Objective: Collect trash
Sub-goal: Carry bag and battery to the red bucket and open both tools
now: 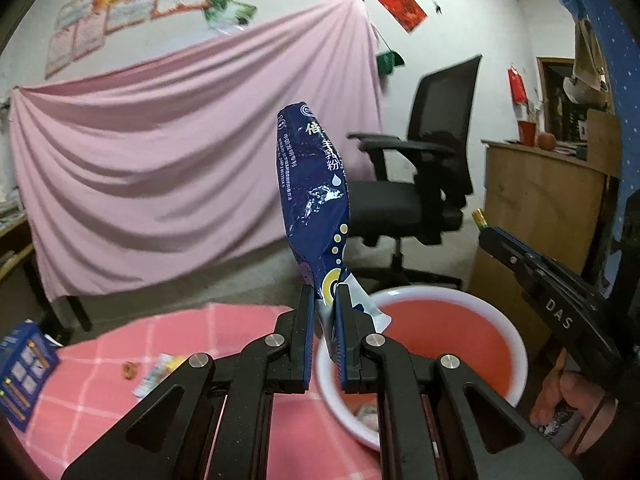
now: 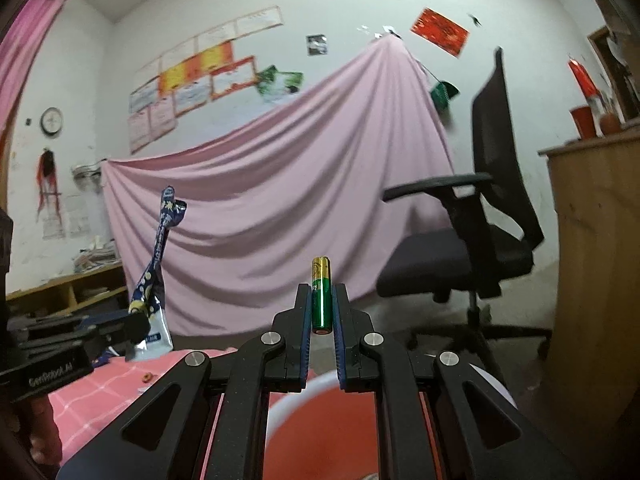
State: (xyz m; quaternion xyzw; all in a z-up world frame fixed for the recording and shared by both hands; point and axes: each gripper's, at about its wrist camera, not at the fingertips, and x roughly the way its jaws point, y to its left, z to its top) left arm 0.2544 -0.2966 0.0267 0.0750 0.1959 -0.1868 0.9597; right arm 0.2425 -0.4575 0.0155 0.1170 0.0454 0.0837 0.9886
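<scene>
My left gripper (image 1: 325, 294) is shut on a dark blue foil packet (image 1: 314, 196) that stands upright above the near rim of a red basin with a white rim (image 1: 516, 340). The packet also shows in the right wrist view (image 2: 158, 268). My right gripper (image 2: 321, 294) is shut on a green and gold battery (image 2: 321, 294), held upright above the basin (image 2: 292, 392). The right gripper also shows at the right of the left wrist view (image 1: 496, 236), with the battery tip (image 1: 479, 217).
A pink checked tablecloth (image 1: 100, 360) carries a blue box (image 1: 24, 372), a small wrapper (image 1: 154, 374) and a crumb (image 1: 130, 370). A black office chair (image 1: 432, 184), a wooden counter (image 1: 544, 200) and a pink draped sheet (image 1: 180, 160) stand behind. Some trash lies in the basin (image 1: 368, 414).
</scene>
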